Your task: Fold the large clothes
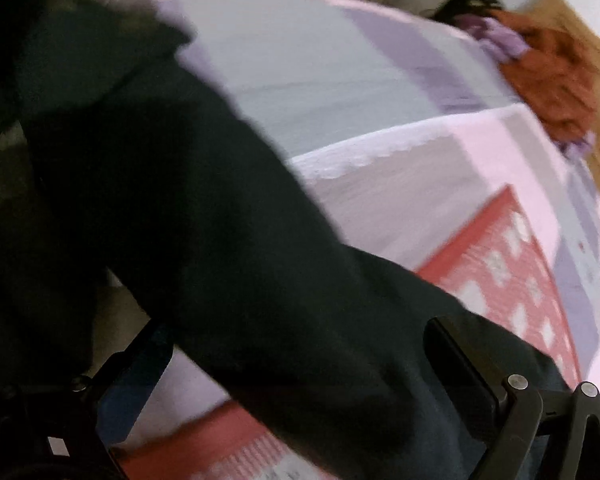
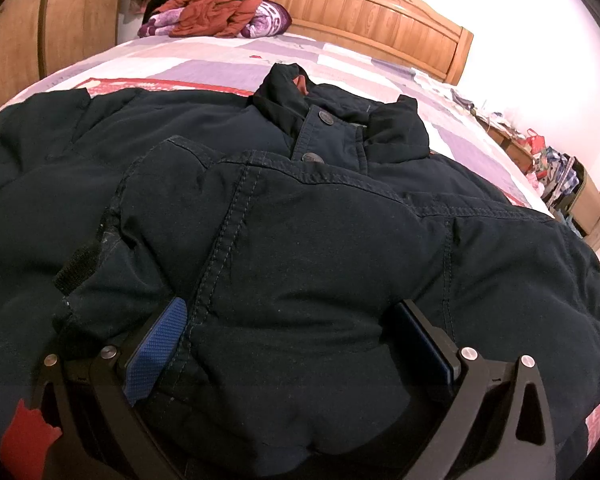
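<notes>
A dark navy padded jacket (image 2: 300, 220) lies front up on the bed, collar (image 2: 300, 96) towards the headboard, with a sleeve folded over its chest. My right gripper (image 2: 292, 320) rests low on the jacket with its jaws wide, and fabric bulges between the blue pads (image 2: 156, 352); no pinch shows. In the blurred left wrist view a dark sleeve (image 1: 220, 220) runs diagonally from upper left to lower right. My left gripper (image 1: 300, 344) stands open astride it, and a strip of bedspread shows between the left finger (image 1: 140, 372) and the cloth.
The patchwork bedspread (image 2: 220, 64) in pink, lilac and red (image 1: 320, 60) covers the bed. A rust-red coat (image 2: 216, 4) on purple bedding lies by the wooden headboard (image 2: 360, 4); it also shows at the left view's far right (image 1: 552, 76). A wooden wardrobe (image 2: 20, 40) stands left, clutter (image 2: 556, 168) right.
</notes>
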Demonstrator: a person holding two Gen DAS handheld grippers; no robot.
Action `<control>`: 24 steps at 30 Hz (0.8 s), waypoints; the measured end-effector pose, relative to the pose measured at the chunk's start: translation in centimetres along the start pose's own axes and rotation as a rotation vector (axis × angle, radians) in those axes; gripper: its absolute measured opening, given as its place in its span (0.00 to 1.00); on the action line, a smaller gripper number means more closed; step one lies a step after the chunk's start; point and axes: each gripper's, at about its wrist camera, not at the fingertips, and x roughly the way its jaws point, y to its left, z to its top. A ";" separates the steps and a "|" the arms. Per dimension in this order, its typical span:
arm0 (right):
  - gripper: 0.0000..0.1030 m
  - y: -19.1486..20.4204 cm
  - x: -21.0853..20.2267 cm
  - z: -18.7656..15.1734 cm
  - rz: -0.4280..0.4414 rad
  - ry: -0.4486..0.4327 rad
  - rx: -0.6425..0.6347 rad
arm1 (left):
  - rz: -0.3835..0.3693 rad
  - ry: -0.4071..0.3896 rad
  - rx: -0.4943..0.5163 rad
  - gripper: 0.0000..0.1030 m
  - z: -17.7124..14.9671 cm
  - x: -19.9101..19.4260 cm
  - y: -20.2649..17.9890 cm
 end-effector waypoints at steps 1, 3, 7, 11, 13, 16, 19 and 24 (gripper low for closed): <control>1.00 0.0 0.0 0.0 0.001 0.000 0.001 | -0.021 0.020 -0.048 0.77 0.4 1.1 0.7; 1.00 -0.1 0.1 0.0 0.005 0.000 0.004 | -0.067 0.051 -0.097 0.45 0.7 1.9 1.6; 1.00 -0.2 0.2 0.0 0.010 0.001 0.009 | -0.100 -0.034 0.022 0.23 0.9 -0.8 -0.8; 1.00 -0.3 0.3 0.1 0.016 0.004 0.012 | -0.195 -0.162 0.192 0.22 0.2 -6.6 -5.3; 1.00 -0.3 0.3 0.1 0.015 0.005 0.011 | -0.250 -0.213 0.270 0.21 -0.1 -9.3 -8.2; 1.00 -0.2 0.3 0.2 0.008 0.009 0.002 | -0.372 -0.256 0.375 0.21 -0.6 -12.9 -12.7; 1.00 -0.1 0.4 0.4 0.006 0.021 -0.005 | -0.501 -0.279 0.512 0.21 -2.3 -16.3 -18.5; 1.00 -0.8 -0.3 1.4 0.058 0.070 0.001 | -0.719 -0.212 0.706 0.21 -8.6 -20.3 -27.8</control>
